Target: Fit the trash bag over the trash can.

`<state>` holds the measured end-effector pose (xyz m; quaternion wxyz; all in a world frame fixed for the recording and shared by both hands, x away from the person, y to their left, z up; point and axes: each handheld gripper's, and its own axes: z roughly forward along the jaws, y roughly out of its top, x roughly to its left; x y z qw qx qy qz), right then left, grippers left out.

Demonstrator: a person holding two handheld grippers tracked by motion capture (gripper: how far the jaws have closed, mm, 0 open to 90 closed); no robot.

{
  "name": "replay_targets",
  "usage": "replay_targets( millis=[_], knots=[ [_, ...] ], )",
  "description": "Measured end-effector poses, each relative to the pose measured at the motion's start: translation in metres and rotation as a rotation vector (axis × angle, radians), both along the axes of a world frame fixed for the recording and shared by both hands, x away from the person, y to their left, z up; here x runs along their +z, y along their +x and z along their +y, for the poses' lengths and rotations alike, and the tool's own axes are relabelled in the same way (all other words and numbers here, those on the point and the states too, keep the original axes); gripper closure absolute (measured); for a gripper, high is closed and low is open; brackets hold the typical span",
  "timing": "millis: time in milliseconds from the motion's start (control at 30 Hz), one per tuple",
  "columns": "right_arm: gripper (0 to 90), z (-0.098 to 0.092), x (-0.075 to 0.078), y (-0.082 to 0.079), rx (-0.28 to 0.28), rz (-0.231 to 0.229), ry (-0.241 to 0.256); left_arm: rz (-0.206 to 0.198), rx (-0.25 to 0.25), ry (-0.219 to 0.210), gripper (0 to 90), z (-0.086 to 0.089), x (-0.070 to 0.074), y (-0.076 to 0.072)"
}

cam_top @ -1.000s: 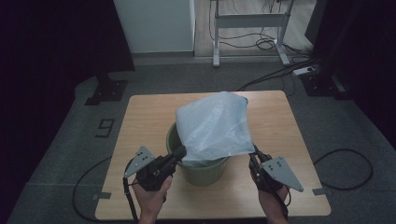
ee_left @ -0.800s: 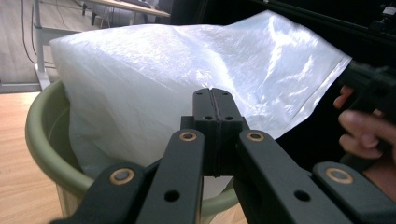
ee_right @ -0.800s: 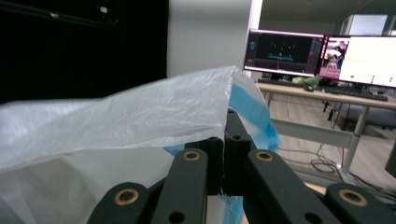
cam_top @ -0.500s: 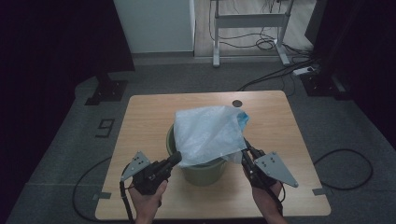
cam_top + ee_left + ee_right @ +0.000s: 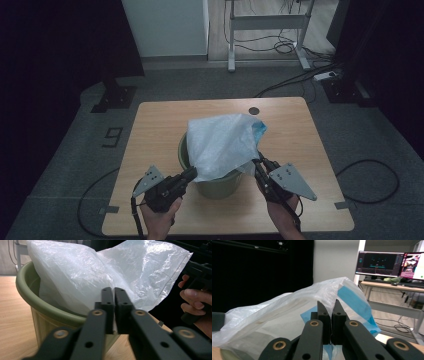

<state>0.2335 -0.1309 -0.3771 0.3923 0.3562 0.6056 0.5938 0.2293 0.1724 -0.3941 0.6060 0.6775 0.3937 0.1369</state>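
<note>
On the worktop [image 5: 160,125], plastic bag [image 5: 222,142] drapes over green bucket [image 5: 212,184]. Left gripper [image 5: 194,172] fingers clamp its near-left edge. Right gripper [image 5: 256,163] fingers clamp near-right edge.

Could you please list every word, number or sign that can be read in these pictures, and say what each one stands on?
"9": a dark numeral on the grey floor, left of the table.
Monitor screens in the right gripper view: text and graphics too small and blurred to read.
Plastic bag, green bucket, left tool and right tool: no lettering can be made out.
</note>
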Motion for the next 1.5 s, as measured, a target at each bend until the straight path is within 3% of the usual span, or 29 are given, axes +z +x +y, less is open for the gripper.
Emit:
replay_targets(
  millis=[67, 200, 433, 600, 867, 933, 1000, 1067, 1100, 1200, 1233, 1300, 1500],
  knots=[
    [87.6, 0.001, 0.0, 0.0, 0.006, -0.002, 0.0, -0.007, 0.008, -0.006, 69.9, 0.003, 0.004, 0.0],
    [87.6, 0.001, 0.0, 0.0, 0.009, -0.003, 0.0, -0.035, 0.025, -0.018, 62.4, 0.01, 0.017, -0.002],
    [87.6, 0.003, 0.005, -0.001, 0.015, -0.013, -0.008, -0.064, 0.045, 0.015, 56.1, 0.007, 0.041, 0.007],
    [87.6, 0.007, 0.006, -0.001, 0.027, -0.014, -0.021, -0.061, 0.023, 0.038, 52.3, -0.003, 0.054, 0.018],
    [87.5, 0.015, 0.009, 0.001, 0.052, -0.008, -0.031, -0.028, -0.012, 0.037, 44.6, -0.004, 0.045, 0.013],
    [87.5, 0.017, 0.01, 0.0, 0.059, -0.009, -0.036, -0.013, -0.036, 0.055, 39.9, -0.005, 0.041, 0.012],
    [87.5, 0.018, 0.01, 0.0, 0.065, -0.007, -0.039, 0.006, -0.032, 0.098, 36.1, -0.007, 0.036, 0.012],
    [87.6, 0.021, 0.01, 0.0, 0.071, -0.004, -0.043, 0.027, -0.022, 0.104, 34.2, -0.008, 0.033, 0.016],
    [87.6, 0.022, 0.01, 0.0, 0.074, -0.005, -0.047, 0.033, -0.018, 0.101, 34.7, -0.007, 0.032, 0.019],
    [87.5, 0.026, 0.01, 0.0, 0.087, -0.004, -0.052, 0.034, -0.022, 0.124, 53.4, -0.007, 0.031, 0.025],
    [87.5, 0.026, 0.01, 0.0, 0.087, -0.004, -0.052, 0.035, -0.031, 0.132, 53.4, -0.007, 0.031, 0.027],
    [87.5, 0.028, 0.01, 0.001, 0.09, -0.002, -0.053, 0.042, -0.052, 0.133, 65.2, -0.007, 0.03, 0.029],
    [87.4, 0.029, 0.009, 0.002, 0.097, 0.0, -0.053, 0.061, -0.04, 0.142, 82.0, -0.003, 0.023, 0.03]
  ],
)
